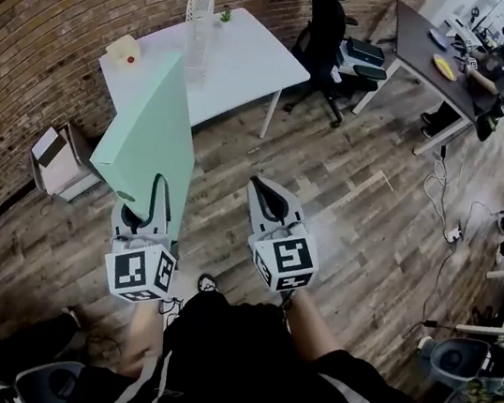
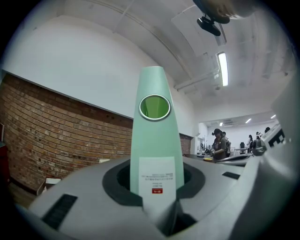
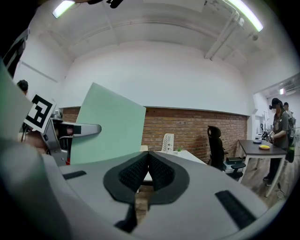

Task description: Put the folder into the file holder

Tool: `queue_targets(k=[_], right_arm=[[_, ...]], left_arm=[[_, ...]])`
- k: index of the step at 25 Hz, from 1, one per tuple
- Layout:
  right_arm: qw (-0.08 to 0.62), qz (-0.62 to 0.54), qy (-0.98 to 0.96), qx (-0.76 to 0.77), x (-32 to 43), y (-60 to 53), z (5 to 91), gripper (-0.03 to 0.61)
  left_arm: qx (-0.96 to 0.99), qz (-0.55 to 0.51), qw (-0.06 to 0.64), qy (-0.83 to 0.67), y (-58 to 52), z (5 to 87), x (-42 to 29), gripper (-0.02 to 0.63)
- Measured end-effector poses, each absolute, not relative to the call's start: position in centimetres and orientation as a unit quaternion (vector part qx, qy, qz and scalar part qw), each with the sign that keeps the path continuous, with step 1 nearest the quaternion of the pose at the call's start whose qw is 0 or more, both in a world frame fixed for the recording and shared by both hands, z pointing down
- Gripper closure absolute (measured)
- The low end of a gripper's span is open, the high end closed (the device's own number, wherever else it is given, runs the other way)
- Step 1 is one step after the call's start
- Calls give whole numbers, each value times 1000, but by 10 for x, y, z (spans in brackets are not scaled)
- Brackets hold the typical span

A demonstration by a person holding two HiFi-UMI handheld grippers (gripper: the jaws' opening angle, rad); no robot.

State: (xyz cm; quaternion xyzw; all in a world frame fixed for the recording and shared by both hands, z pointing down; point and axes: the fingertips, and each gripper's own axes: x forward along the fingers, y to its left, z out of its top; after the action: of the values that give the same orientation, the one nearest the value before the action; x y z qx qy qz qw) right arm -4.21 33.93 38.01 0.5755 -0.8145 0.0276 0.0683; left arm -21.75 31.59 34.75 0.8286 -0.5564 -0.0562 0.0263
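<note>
A mint-green folder (image 1: 149,132) stands upright in my left gripper (image 1: 156,195), above the floor in front of the white table (image 1: 246,62). In the left gripper view the jaws are shut on its spine (image 2: 155,140), just below the round finger hole and across the white label. A white mesh file holder (image 1: 200,15) stands upright on the table's far side and also shows small in the right gripper view (image 3: 167,142). My right gripper (image 1: 261,190) hovers beside the left one. Its pads (image 3: 140,171) touch, with nothing between them. The folder's flat face (image 3: 110,124) fills that view's left.
A small yellow thing (image 1: 124,50) and a tiny green plant (image 1: 227,14) sit on the table. A black office chair (image 1: 329,28) stands right of it. A dark desk (image 1: 428,48) with a seated person is at the back right. Cables (image 1: 445,212) lie on the wooden floor.
</note>
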Motion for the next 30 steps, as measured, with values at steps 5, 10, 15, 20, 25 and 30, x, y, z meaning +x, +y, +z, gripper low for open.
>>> queue_targets(k=[5,10,15,20,25,30], right_arm=[[86,35,-805,586,-49,322,385,569],[97,37,-797,595,-46,301,391,569],[88,39,-802,589,-48,268,395,569],[77,27,-810,581,-41,213,390,569],[68,1,-825,561,-38,144,375,569],[68,-1,-834,547,-29,82,364,569]], left_arm=[[837,-59,33,-544,292,349,-228,480],[842,-58,40,-536,274,355,-229,480],[838,-57,39,-541,244,355,-231,480],[832,-63,26,-551,203,349,-225,480],[820,-79,13,-567,143,337,-219,480],[812,-90,11,-576,85,324,-209,480]])
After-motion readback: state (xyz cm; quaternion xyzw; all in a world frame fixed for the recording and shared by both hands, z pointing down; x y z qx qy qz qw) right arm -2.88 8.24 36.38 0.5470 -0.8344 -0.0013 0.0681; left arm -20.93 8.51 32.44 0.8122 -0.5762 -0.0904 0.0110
